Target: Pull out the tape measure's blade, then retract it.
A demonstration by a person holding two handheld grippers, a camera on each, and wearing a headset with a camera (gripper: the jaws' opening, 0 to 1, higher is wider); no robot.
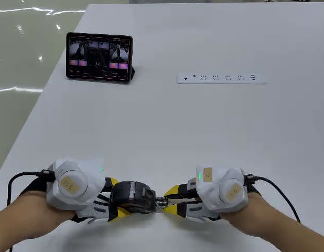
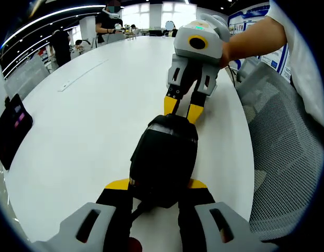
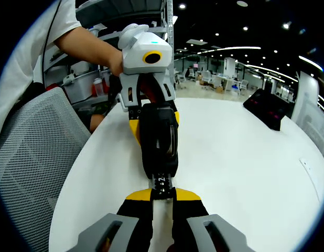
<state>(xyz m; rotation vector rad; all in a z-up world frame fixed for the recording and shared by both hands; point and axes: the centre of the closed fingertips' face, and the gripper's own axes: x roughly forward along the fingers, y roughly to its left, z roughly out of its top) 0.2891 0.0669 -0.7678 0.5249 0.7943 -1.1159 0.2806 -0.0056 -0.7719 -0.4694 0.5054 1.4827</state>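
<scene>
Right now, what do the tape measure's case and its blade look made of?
The case looks like black plastic, perhaps rubber-coated: a matte surface with a soft sheen and rounded, moulded edges. The blade, a short stub pinched in the right tongs, is a pale strip with printed black numerals. It is probably painted metal, though too little shows to be sure.

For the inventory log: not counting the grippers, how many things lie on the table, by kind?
tape measure: 1
tablet: 1
power strip: 1
Total: 3
</scene>
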